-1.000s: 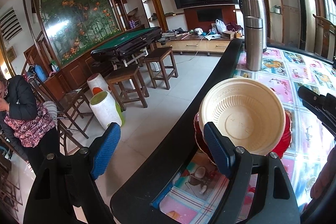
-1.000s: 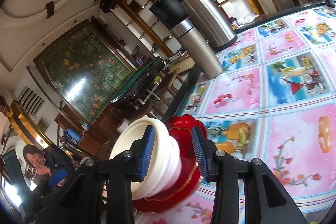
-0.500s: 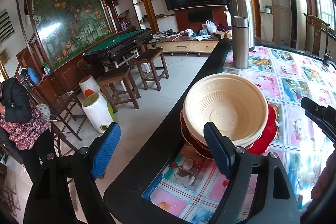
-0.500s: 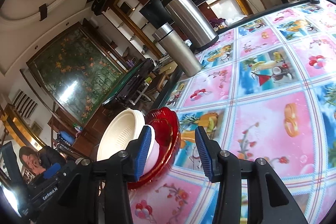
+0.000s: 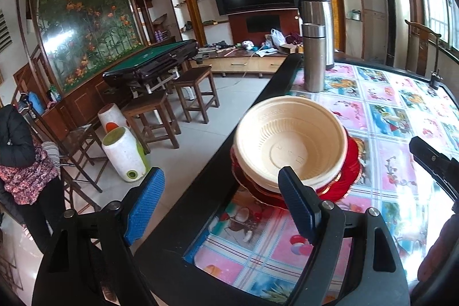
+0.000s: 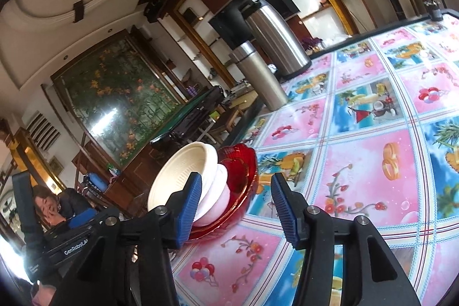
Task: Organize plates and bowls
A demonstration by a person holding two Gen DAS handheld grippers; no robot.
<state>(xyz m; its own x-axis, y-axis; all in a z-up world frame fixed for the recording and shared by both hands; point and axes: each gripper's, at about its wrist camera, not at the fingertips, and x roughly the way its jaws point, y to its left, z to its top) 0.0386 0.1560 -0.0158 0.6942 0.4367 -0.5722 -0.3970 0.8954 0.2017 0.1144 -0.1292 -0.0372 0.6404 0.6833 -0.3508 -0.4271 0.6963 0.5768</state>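
Stacked cream bowls [image 5: 289, 145] sit on stacked red plates [image 5: 348, 171] near the table's left edge. In the right wrist view the same cream bowls [image 6: 183, 177] rest in the red plates [image 6: 241, 177]. My left gripper [image 5: 221, 202] is open, a little short of the stack, with its right finger in front of the bowl rim and its left finger out over the floor. My right gripper [image 6: 235, 205] is open too, with nothing between its fingers; the stack lies just beyond them.
A tall steel flask [image 5: 314, 56] and a larger steel thermos [image 5: 318, 7] stand at the table's far left edge. The table's black rim [image 5: 252, 111] runs beside the stack. Stools [image 5: 198, 93] and a person [image 5: 20, 165] are on the floor to the left.
Both grippers have drawn back from the stack, which now sits farther from the fingers in both views. The right gripper's fingers stand wider apart. The bowls and plates stay on the table.
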